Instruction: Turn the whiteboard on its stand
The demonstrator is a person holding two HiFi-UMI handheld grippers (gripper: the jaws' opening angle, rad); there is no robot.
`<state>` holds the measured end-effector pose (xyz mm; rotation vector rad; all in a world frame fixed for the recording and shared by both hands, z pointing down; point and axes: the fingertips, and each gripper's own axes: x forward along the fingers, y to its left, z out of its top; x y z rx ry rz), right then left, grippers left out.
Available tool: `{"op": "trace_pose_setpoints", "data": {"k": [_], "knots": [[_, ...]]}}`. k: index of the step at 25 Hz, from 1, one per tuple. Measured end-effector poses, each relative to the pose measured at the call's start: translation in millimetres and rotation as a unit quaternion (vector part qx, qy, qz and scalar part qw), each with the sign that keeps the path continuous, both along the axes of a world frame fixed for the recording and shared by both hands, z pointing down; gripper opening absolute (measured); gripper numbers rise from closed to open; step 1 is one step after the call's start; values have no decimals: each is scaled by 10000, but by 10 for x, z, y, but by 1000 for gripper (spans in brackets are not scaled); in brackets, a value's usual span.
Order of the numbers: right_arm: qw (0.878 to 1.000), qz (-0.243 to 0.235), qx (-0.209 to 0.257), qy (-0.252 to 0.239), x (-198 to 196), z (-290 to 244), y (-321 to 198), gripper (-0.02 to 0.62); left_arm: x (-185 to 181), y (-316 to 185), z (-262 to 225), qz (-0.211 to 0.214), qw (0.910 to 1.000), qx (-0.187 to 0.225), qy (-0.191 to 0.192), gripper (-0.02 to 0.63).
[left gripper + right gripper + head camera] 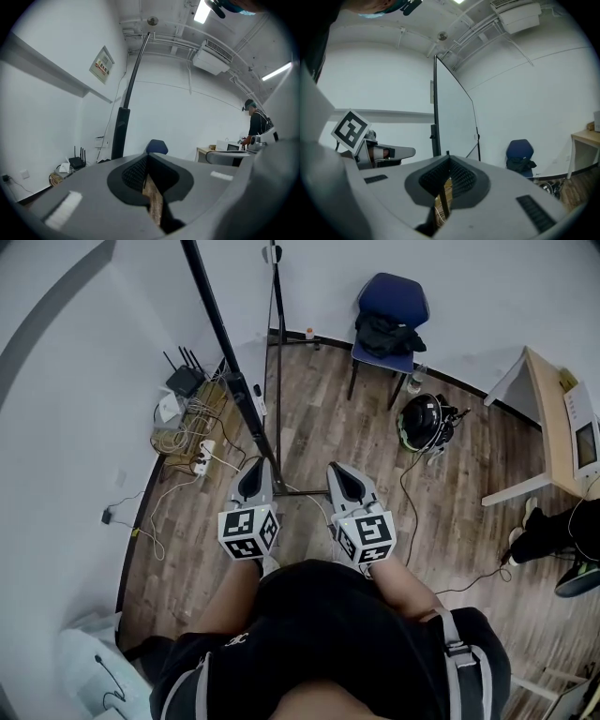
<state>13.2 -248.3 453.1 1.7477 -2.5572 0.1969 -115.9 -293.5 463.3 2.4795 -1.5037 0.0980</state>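
The whiteboard, a tall white panel in a thin black frame [453, 119], is shown best in the right gripper view. It stands upright ahead of the right gripper [448, 153] and a little to its left. The near black edge is turned towards the camera and the face runs away to the right. The jaws of this gripper are brought together at the tips, and nothing is held between them.

In the left gripper view, only a black upright post of the stand [125, 110] is made out. It is ahead and to the left of the left gripper [149, 155], apart from it. These jaws are also closed and empty.

In the head view, both grippers are held side by side over the brown wooden floor [375, 456]. The post rises just beside the left one. The panel itself probably blends with the white wall here. The left gripper is judged the nearer, so a push on the near edge would be made from there.
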Motion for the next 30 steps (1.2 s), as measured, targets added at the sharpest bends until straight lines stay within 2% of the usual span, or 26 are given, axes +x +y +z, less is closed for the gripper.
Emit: {"op": "trace_pose_setpoints", "data": {"k": [11,15,19,22,25,26,30], "knots": [[9972,700,-159,-208,374,91,133,5,-125,-342,-94,-134,9996,124,-205,14],[9950,944,-190,-255,486,115,173,5,-194,-503,-136,-220,9993,137,-281,74],[9928,1145,-231,-272,576,158,210,5,-108,-650,-123,-49,9994,91,-327,163],[9916,1245,-237,-245,577,155,205,5,-141,-823,-109,-223,9973,178,-674,203],[9906,1327,-249,-199,587,150,207,5,-196,-967,-163,-502,9863,621,-1445,215],[9900,1373,-265,-199,604,156,211,5,-188,-1001,-181,-519,9836,738,-1565,216],[9864,1602,-311,-214,686,171,226,5,-169,-1129,-130,-446,9904,511,-1202,216]]}}
